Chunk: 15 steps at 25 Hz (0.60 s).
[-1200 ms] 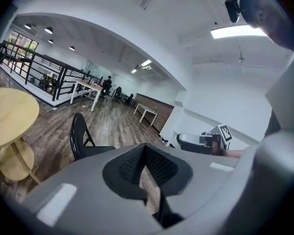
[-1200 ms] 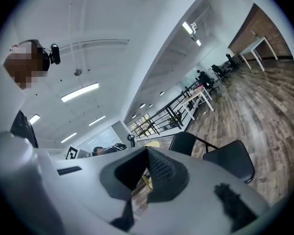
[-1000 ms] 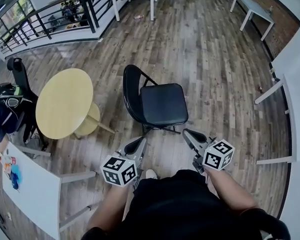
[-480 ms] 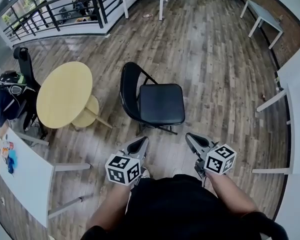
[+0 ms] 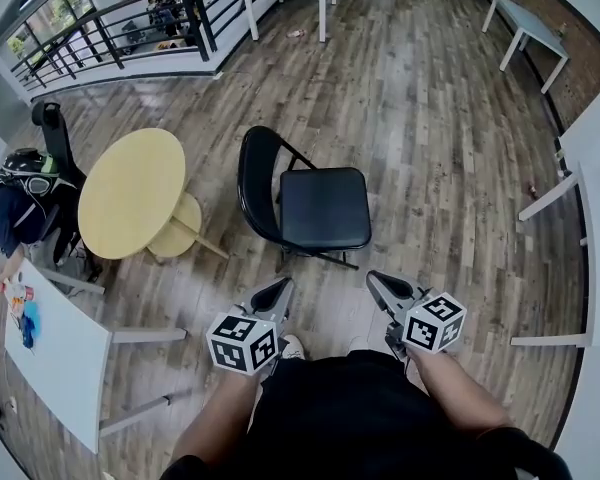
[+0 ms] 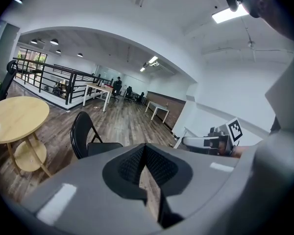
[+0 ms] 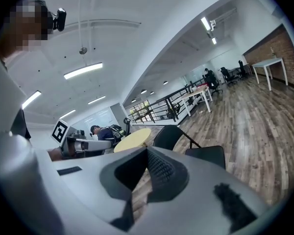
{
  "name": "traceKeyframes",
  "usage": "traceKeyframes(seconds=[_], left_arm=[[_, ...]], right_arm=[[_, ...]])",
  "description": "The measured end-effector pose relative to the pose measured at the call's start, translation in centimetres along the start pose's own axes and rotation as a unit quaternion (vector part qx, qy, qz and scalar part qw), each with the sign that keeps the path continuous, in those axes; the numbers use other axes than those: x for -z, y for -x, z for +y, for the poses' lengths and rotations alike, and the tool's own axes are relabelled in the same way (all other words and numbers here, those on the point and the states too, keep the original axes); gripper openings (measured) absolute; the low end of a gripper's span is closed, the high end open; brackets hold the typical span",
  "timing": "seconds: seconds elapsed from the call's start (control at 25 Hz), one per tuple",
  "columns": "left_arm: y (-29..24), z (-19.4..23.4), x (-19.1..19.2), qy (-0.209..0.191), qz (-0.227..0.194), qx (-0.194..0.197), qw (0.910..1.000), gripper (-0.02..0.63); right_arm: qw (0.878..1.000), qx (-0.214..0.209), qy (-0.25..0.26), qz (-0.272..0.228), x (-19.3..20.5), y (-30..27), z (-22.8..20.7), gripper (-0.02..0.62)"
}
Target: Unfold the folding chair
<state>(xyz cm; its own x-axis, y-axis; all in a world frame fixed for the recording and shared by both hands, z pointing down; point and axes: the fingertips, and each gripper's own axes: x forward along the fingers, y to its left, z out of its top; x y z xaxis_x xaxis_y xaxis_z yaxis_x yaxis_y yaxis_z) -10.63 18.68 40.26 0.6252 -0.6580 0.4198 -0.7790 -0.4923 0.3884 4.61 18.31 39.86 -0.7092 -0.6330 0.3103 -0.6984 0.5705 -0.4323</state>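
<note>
The folding chair (image 5: 315, 206) stands opened out on the wooden floor (image 5: 430, 118). Its black seat lies flat and its curved backrest is upright, on the left side in the head view. It sits just ahead of the person's two grippers and clear of both, with a strip of bare floor between.

The left gripper (image 5: 278, 290) and the right gripper (image 5: 378, 280) are held side by side, low in the head view, both aimed towards the chair and tipped a little downward. Nothing touches the chair. In the left gripper view the fingers (image 6: 131, 164) are pressed together at their tips and nothing is between them, with the chair visible beyond them to the left. In the right gripper view that gripper's fingers (image 7: 160, 169) are likewise together and empty, with the chair's seat and backrest just past them.

A pale shoe (image 5: 293, 347) shows between the two marker cubes, below the grippers.

To the left of the chair stands a round table (image 5: 130, 193) of light wood with a smaller shelf beneath it, near the chair but apart from it. Past that table, at the picture's edge, a seated person (image 5: 10, 218) leans forward with what looks like a backpack. A white tabletop (image 5: 55, 363) at lower left carries a few small coloured things. A black railing (image 5: 130, 28) runs along the far left.
</note>
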Motion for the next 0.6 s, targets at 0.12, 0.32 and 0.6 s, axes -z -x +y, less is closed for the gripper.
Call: traceKeyframes(seconds=[0.12,0.32,0.6], left_arm=[[0.1,-0.1,-0.1,-0.002,-0.002,0.001,1.0000,0.008],[0.1,-0.3,-0.1,-0.001,-0.002,0.006,1.0000,0.008],[0.0,-0.6,-0.3,-0.006,-0.004,0.014,0.9999,0.008]], right_arm=[[1.000,0.001,-0.002,-0.004,-0.2,0.1,-0.1,0.005],[1.000,0.006,-0.007,-0.004,0.0,0.5,-0.1,0.005],[1.000,0.009,-0.001,0.001,0.4,1.1,0.1,0.005]])
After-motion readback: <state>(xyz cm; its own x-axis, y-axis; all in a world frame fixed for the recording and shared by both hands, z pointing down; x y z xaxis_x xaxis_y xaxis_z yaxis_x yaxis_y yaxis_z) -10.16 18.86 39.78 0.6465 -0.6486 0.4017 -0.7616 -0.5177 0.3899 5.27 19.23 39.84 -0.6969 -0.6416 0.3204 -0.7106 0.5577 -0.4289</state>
